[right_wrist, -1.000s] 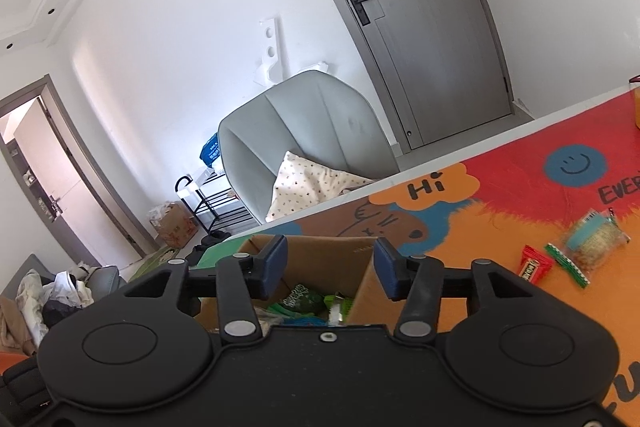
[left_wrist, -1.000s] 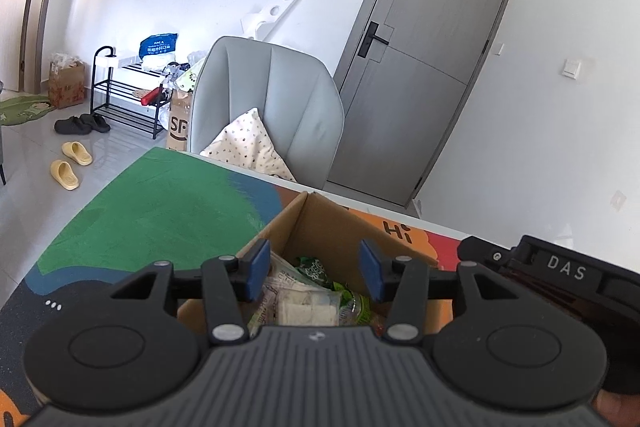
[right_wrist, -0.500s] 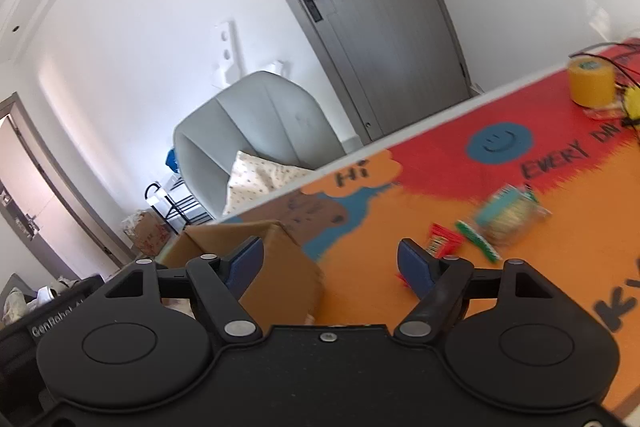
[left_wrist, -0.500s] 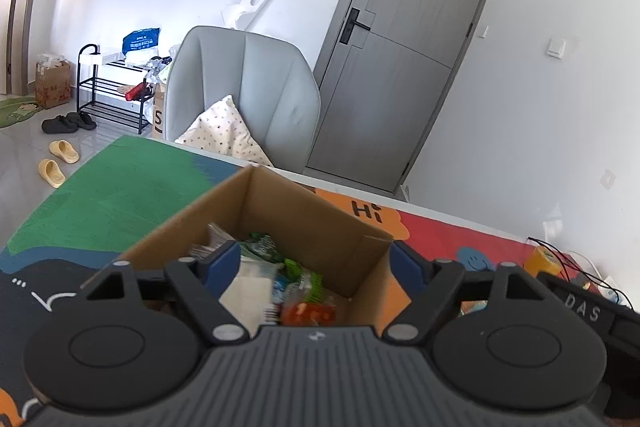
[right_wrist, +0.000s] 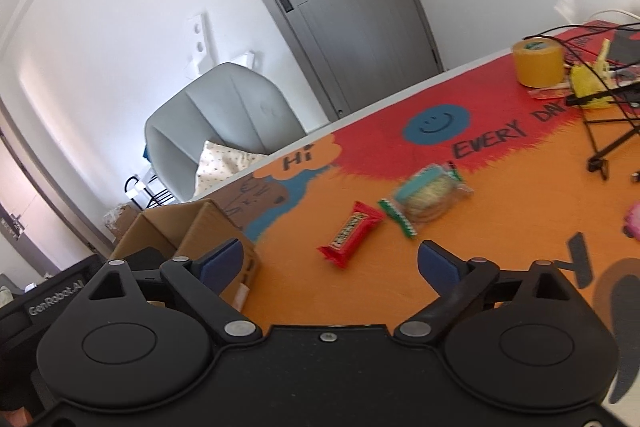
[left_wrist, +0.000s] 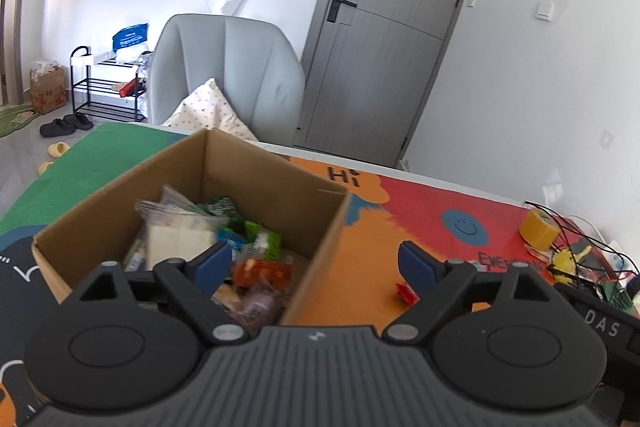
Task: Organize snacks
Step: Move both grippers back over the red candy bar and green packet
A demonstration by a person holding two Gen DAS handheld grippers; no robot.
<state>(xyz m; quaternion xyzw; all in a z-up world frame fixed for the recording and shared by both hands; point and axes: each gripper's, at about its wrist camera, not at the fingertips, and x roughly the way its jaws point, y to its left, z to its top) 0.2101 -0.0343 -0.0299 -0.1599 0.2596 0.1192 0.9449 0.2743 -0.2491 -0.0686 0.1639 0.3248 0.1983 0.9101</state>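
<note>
Looking along the right hand-held gripper [right_wrist: 328, 261], the red snack bar [right_wrist: 351, 229] lies on the worktop [right_wrist: 500, 227] just ahead between its opening, empty jaws, long axis slanting up-right. Left hand-held gripper [left_wrist: 316, 265], also opening and empty, straddles the cardboard box [left_wrist: 256, 175] wall, farther away.

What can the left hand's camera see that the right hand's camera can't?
Only the left wrist view looks into the brown cardboard box, at the heap of snack packets inside. Only the right wrist view shows the round cracker pack in clear wrap. Both show the red candy wrapper on the orange mat, the yellow tape roll and the grey chair.
</note>
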